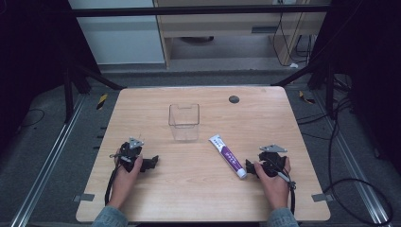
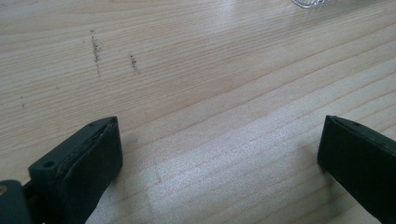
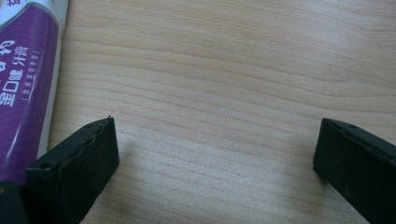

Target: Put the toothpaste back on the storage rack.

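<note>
Down low in the left gripper view, 2 black fingers (image 2: 88, 163) spread wide apart over bare light wood, nothing between them. Same in the right gripper view: fingers (image 3: 79, 163) wide apart, gap bare, with a purple-and-white toothpaste tube (image 3: 23, 84) just beside the left-hand one at the frame's left edge. Outward, in the high view: left gripper (image 1: 150, 164) at lower left of the wooden table (image 1: 198, 198), held by the left hand (image 1: 126, 171); right gripper (image 1: 249, 167) at lower right, held by the right hand (image 1: 274, 177), close by the tube's capped end. Toothpaste tube (image 1: 228, 156) lying flat, slanted, right of centre. Clear plastic box (image 1: 184, 122) upright near centre, above and left of the tube, well apart from both grippers. Small dark disc (image 1: 233, 99) toward the table's far edge.
</note>
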The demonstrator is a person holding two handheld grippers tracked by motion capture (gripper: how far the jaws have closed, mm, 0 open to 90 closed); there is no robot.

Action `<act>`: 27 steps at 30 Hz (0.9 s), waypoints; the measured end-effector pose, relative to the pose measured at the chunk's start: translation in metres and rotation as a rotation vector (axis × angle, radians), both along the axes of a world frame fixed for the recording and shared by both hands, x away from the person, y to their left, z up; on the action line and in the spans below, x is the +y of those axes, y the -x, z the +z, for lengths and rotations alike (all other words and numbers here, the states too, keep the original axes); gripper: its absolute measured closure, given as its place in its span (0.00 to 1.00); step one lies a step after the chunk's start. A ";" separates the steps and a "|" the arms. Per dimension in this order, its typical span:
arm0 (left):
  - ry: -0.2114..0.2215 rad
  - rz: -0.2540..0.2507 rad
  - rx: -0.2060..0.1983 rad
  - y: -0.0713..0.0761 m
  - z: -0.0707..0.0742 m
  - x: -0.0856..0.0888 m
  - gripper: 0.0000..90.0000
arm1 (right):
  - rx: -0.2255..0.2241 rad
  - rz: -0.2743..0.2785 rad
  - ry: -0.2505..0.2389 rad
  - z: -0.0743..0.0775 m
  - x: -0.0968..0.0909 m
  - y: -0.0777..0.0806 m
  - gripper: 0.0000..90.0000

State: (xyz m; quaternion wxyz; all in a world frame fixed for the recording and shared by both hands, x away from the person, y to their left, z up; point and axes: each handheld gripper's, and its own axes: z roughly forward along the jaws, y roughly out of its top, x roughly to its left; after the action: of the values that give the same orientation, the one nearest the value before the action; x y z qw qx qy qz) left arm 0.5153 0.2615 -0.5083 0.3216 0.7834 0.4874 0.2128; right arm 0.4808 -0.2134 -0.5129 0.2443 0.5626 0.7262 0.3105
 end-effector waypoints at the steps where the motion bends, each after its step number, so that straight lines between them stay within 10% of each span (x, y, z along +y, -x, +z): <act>1: 0.000 -0.001 0.000 0.000 0.000 0.000 0.00 | 0.000 0.000 0.000 0.000 0.000 0.000 0.00; 16: 0.001 0.002 -0.001 -0.001 0.000 0.000 0.00 | -0.022 0.153 0.043 0.052 0.021 0.015 0.12; 27: 0.001 0.003 -0.001 -0.001 0.000 -0.001 0.00 | 0.056 0.277 0.074 0.073 0.059 0.000 0.27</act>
State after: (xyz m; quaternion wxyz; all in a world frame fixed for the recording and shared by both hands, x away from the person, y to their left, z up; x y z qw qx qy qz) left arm 0.5167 0.2607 -0.5084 0.3219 0.7823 0.4885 0.2136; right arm 0.4805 -0.1542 -0.4401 0.1995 0.4561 0.8143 0.2984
